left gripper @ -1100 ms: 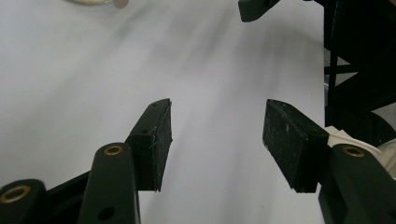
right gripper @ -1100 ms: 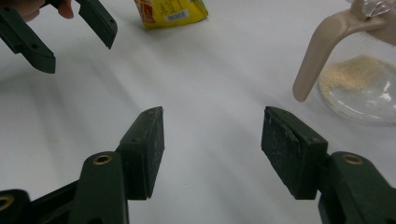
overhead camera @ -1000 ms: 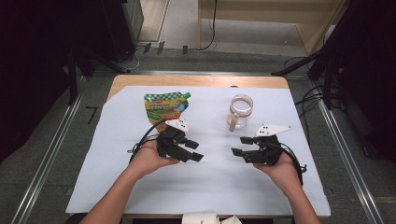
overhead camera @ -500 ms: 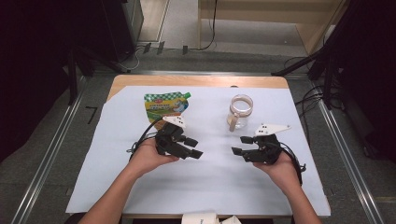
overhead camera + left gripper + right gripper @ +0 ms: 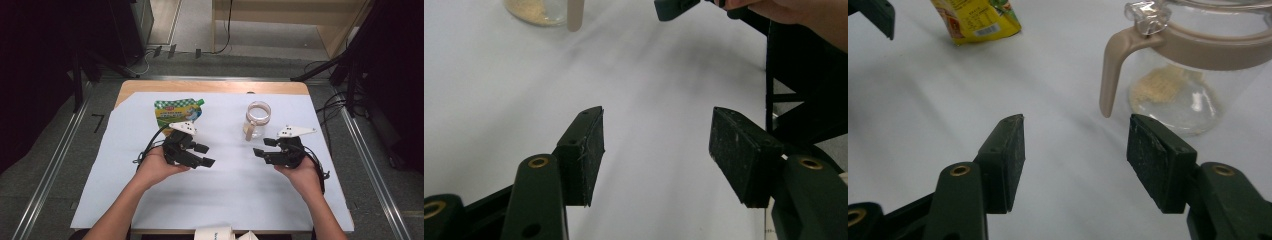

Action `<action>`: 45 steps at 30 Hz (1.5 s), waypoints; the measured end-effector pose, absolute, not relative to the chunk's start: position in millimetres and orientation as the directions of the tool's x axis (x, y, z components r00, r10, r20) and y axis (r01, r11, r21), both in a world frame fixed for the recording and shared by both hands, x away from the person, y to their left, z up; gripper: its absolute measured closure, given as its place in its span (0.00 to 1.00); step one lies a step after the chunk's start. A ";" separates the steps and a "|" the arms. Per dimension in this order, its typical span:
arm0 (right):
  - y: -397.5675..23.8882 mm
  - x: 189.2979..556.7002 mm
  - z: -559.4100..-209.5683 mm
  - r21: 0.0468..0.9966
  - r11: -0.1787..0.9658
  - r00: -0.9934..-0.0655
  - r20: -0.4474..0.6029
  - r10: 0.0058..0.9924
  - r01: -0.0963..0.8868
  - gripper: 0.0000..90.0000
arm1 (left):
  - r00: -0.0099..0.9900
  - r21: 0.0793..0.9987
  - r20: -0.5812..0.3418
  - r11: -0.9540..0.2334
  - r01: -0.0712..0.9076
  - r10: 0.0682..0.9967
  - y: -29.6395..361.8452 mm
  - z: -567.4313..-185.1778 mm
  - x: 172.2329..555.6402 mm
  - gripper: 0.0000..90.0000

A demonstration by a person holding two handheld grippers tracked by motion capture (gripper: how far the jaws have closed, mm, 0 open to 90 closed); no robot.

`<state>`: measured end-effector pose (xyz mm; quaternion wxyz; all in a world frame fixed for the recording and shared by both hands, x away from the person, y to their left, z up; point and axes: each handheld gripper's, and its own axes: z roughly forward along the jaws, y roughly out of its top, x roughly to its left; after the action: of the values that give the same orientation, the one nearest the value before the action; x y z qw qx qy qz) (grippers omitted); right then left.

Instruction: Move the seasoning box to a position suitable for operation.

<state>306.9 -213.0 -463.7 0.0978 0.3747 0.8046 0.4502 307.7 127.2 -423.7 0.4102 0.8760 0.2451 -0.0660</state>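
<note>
Left tool (image 5: 199, 155) has just been opening, jaws apart w/ nothing between; right tool (image 5: 264, 148) also open, empty. Both hover over the worktop (image 5: 235, 200). Pouch (image 5: 176, 113) lies just beyond left tool, glass jug (image 5: 257, 119) stands near right. Best approach, I'd say: square jaws to the pouch's edge, grip mid-body, steady jug by its handle.

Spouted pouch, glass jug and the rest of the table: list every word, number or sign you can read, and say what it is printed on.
None can be read.
Spouted pouch: red logo and print on the front, too small and blurred.
Same pouch, right gripper view: barcode and small print, illegible.
White packet at the near table edge: dark lettering, too small.
Glass jug: no markings.
</note>
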 end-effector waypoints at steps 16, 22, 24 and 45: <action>-224.9 333.5 -474.2 0.796 0.246 -0.608 0.183 0.773 0.553 0.43 | 0.862 0.695 -0.274 -0.533 0.484 0.426 128.8 -415.8 311.4 0.44; -228.0 346.9 -478.7 0.794 0.227 -0.571 0.176 0.802 0.564 0.40 | 0.870 0.700 -0.271 -0.536 0.472 0.412 129.2 -414.3 310.8 0.44; -226.8 352.0 -480.2 0.794 0.222 -0.555 0.168 0.815 0.566 0.38 | 0.870 0.704 -0.276 -0.530 0.472 0.408 129.2 -414.2 310.8 0.44; -200.6 393.3 -510.8 0.850 0.197 -0.544 0.120 0.831 0.488 0.13 | 0.855 0.697 -0.320 -0.510 0.504 0.408 132.8 -419.0 312.9 0.44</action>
<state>393.3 -200.6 -510.8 0.1872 0.4394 0.7505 0.4568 312.9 132.8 -419.0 0.4195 0.8669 0.2630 -0.0575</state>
